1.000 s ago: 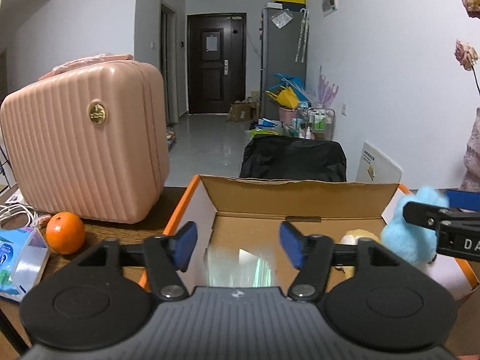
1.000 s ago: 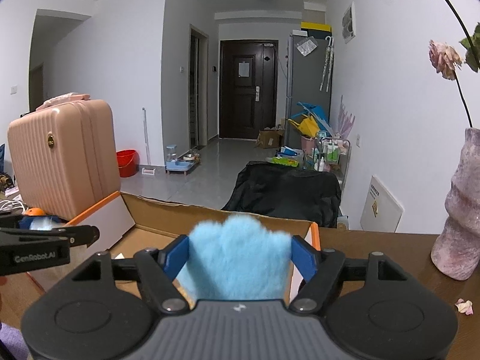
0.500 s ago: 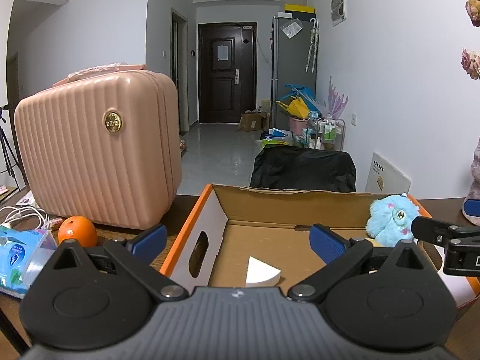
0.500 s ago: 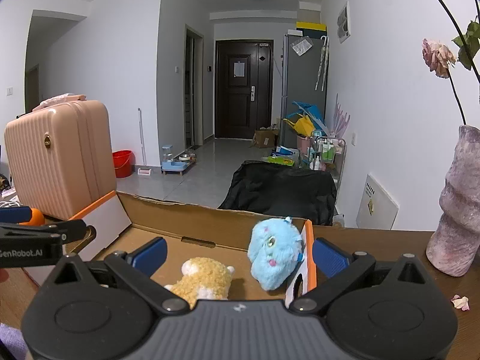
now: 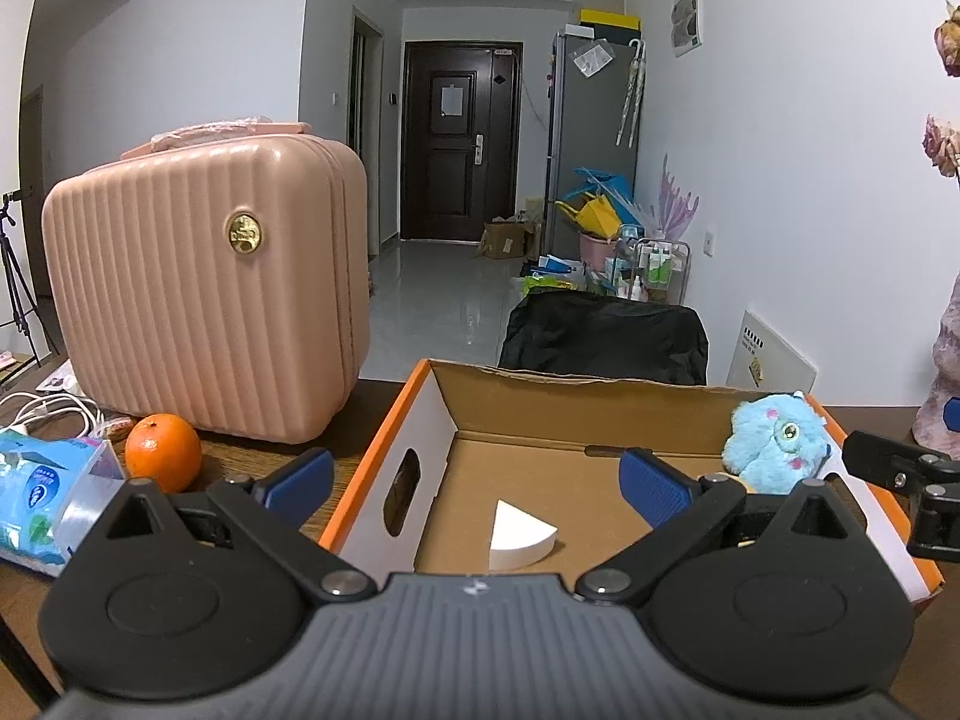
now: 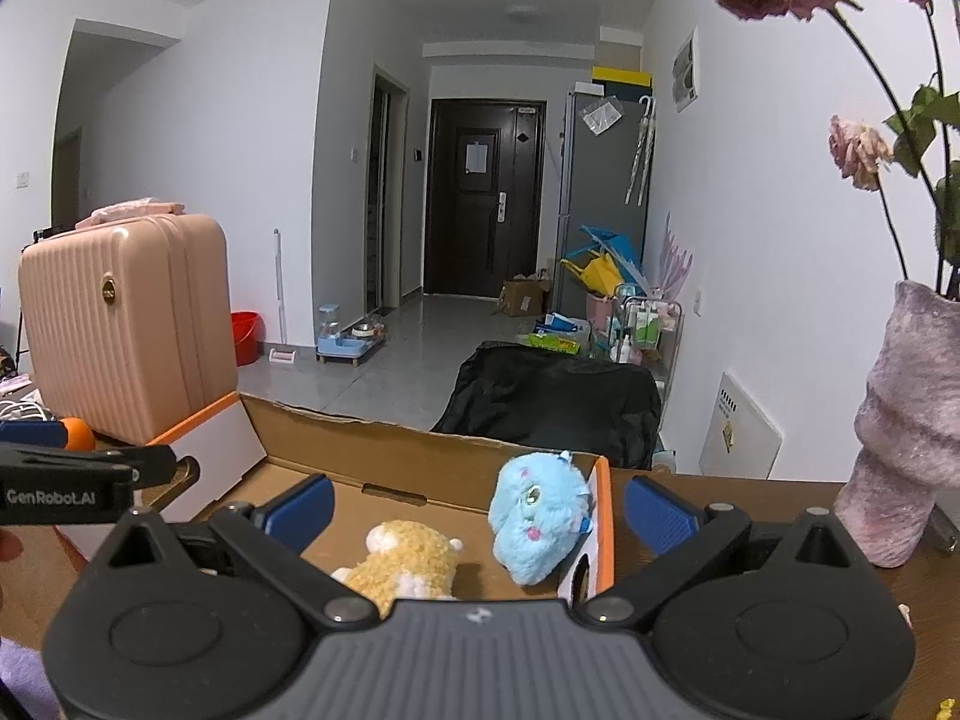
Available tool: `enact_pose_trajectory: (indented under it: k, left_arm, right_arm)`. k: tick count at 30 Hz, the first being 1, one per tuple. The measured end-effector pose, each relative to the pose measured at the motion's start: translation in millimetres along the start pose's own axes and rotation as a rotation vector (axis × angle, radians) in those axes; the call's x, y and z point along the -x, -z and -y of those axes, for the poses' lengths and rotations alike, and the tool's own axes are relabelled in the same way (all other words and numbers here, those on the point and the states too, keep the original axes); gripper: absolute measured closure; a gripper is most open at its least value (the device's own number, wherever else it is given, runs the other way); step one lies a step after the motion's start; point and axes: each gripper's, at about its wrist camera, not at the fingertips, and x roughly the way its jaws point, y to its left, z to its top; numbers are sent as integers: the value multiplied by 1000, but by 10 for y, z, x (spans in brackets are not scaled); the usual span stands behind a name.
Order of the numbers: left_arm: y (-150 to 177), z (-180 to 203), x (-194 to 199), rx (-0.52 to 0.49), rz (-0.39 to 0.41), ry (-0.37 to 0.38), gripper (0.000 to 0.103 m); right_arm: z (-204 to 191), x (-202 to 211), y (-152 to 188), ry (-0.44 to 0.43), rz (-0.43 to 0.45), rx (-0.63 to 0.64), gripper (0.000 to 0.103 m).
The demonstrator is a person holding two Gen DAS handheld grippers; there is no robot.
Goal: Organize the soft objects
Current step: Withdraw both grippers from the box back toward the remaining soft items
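Both of your tongs stand spread to their widest and grip nothing. Your left gripper [image 5: 474,477] had its jaws opening a moment ago; its blue pads straddle the left wall of the open cardboard box with orange-edged white flaps [image 5: 384,450], one pad outside, one over the floor. Between them, down on the brown corrugated floor, lies a white foam wedge shaped like a quarter round [image 5: 519,537], untouched.

Your right gripper [image 6: 477,507] also just finished opening, and it straddles the box's right end wall. The fluffy sky-blue plush toy with a round eye [image 6: 540,513] leans against that wall inside the box, free of the pads. Just beside it sits a shaggy tan-and-cream plush toy [image 6: 411,564], partly hidden by your gripper's body.

Outward to your left, on the dark wooden table [image 5: 366,402], you have a ribbed, hard-shelled pink suitcase with a gold badge [image 5: 204,312], a smooth round orange [image 5: 163,451] in front of it, and a blue plastic-wrapped tissue pack [image 5: 42,495]. On your right stands a rough, mottled pink vase [image 6: 906,444] with dried roses [image 6: 858,150].
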Motion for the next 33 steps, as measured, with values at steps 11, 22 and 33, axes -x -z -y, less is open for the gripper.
enact_pose_trajectory:
  k: [11,22,33]
  left_arm:
    - [78,-59,293,-8,21,5,0]
    - [169,-134,474,-6,21,4,0]
    - [336,-218,792,-11,33,7,0]
  right_arm:
    - [12,299,50,26,28,-4,0]
    - [0,646,151,42,40,-18,0]
    - [-43,980,297,42,44,-35,0]
